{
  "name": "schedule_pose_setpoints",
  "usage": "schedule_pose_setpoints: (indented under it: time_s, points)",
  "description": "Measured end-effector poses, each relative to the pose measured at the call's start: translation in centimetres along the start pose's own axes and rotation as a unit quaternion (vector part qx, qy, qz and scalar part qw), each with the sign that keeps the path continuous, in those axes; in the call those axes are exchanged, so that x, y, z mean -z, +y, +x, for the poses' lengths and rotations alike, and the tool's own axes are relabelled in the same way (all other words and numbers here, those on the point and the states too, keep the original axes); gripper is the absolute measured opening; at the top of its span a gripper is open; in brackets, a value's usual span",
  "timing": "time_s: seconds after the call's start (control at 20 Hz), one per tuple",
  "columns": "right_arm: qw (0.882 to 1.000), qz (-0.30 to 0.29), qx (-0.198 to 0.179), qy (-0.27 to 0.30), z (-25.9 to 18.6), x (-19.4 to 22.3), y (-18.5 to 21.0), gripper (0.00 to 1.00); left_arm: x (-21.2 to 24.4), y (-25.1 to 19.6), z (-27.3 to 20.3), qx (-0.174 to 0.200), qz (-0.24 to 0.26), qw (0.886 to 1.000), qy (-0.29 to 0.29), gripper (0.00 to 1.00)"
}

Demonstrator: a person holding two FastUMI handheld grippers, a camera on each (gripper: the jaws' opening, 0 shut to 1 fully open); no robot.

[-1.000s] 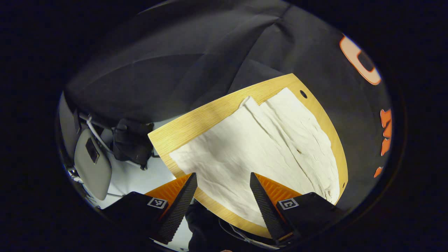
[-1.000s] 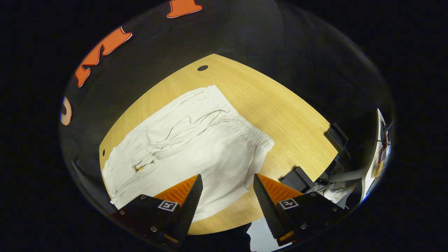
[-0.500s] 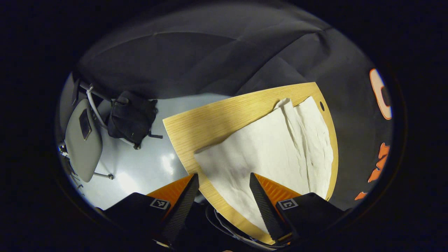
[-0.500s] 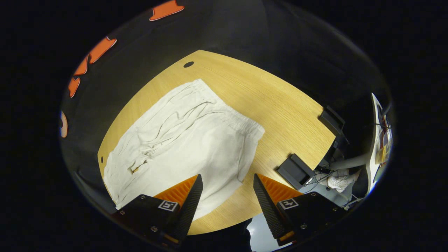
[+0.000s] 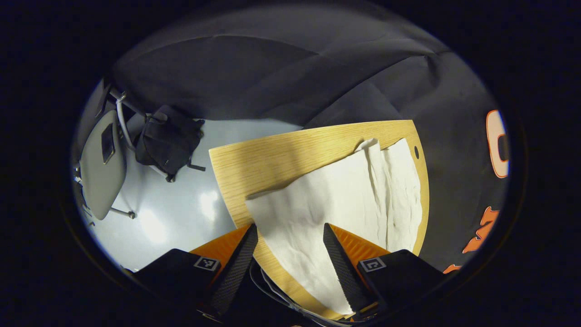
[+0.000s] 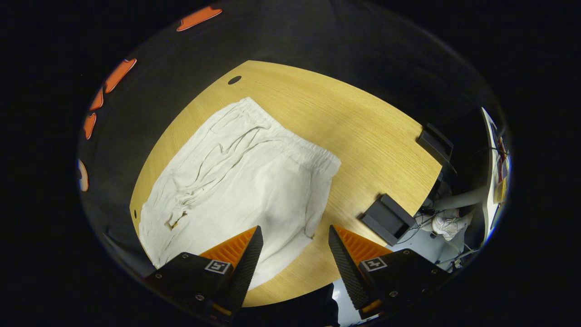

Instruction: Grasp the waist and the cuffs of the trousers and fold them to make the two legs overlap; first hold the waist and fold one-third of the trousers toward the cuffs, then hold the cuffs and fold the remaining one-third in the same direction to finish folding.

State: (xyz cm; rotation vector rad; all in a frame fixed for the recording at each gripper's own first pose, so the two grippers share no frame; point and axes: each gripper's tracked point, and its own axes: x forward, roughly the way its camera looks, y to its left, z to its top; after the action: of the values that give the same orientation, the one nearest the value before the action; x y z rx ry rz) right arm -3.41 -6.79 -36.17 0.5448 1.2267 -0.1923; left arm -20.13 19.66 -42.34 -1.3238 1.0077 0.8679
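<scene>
Bare wood lies open along the table's (image 6: 363, 131) far edge and right side in the right gripper view, beside the white trousers (image 6: 240, 181) that cover its left half. Two dark boxes (image 6: 388, 218) stand just off the right edge. In the left gripper view, a free strip of tabletop (image 5: 254, 159) runs along the left edge; beyond it, open floor (image 5: 181, 209), with a chair (image 5: 100, 163) and black bag (image 5: 168, 141) well apart.

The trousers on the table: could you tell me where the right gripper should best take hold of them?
Probably the near corner of the elastic waist on the trousers, approached from the table edge nearest the right gripper. The gathered band lies flat there, jaws already open.
</scene>
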Motion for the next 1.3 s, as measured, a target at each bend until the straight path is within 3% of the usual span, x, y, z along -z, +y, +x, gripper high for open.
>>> schedule_pose_setpoints:
  time_s: [0.15, 0.35, 0.4, 0.55, 0.6, 0.65, 0.7, 0.75, 0.85, 1.0, 1.05, 1.15, 1.3]
  points:
    - [1.0, 0.014, -0.007, 0.005, 1.3, -0.8, -0.7, 0.88, -1.4, -2.3, 1.4, 0.061, -0.021, 0.998, -0.017, 0.95]
    - [0.999, 0.037, -0.009, 0.014, 2.8, -1.2, -2.0, 0.89, -2.4, -4.3, 2.4, 0.138, -0.035, 0.989, -0.031, 0.81]
    - [0.999, 0.042, -0.01, 0.017, 3.3, -1.2, -2.3, 0.89, -2.5, -4.8, 2.4, 0.154, -0.042, 0.987, -0.034, 0.7]
    - [0.997, 0.072, -0.029, 0.021, 4.5, -1.5, -1.8, 0.87, -2.4, -5.8, 3.8, 0.164, -0.053, 0.984, -0.041, 0.51]
    - [0.996, 0.081, -0.037, 0.023, 4.9, -1.7, -1.3, 0.85, -2.5, -5.9, 4.2, 0.153, -0.043, 0.986, -0.045, 0.39]
    - [0.995, 0.085, -0.042, 0.025, 5.3, -1.7, -1.0, 0.83, -2.4, -5.9, 4.7, 0.142, -0.029, 0.988, -0.047, 0.34]
    - [0.995, 0.083, -0.045, 0.028, 5.7, -1.9, -0.8, 0.83, -2.1, -5.7, 4.7, 0.131, -0.016, 0.99, -0.047, 0.18]
    - [0.995, 0.086, -0.048, 0.022, 6.0, -2.3, -0.5, 0.81, -2.1, -5.8, 4.6, 0.121, -0.004, 0.991, -0.051, 0.12]
    - [0.995, 0.084, -0.042, 0.022, 6.3, -2.3, -0.4, 0.71, -1.7, -6.1, 4.9, 0.098, 0.033, 0.993, -0.051, 0.1]
    - [0.994, 0.105, -0.024, 0.028, 6.8, -2.2, -1.6, 0.39, -1.9, -7.1, 4.2, 0.097, 0.064, 0.992, -0.055, 0.07]
    - [0.99, 0.13, -0.036, 0.032, 6.9, -2.3, -1.3, 0.15, -2.1, -7.5, 3.9, 0.104, 0.063, 0.991, -0.057, 0.07]
    - [0.982, 0.172, -0.065, 0.04, 6.8, -2.3, -0.9, 0.04, -2.7, -8.3, 2.7, 0.115, 0.066, 0.989, -0.063, 0.07]
    - [0.976, 0.187, -0.105, 0.023, 5.5, -3.4, 0.0, 0.01, -3.9, -10.1, 0.4, 0.145, 0.082, 0.983, -0.074, 0.07]
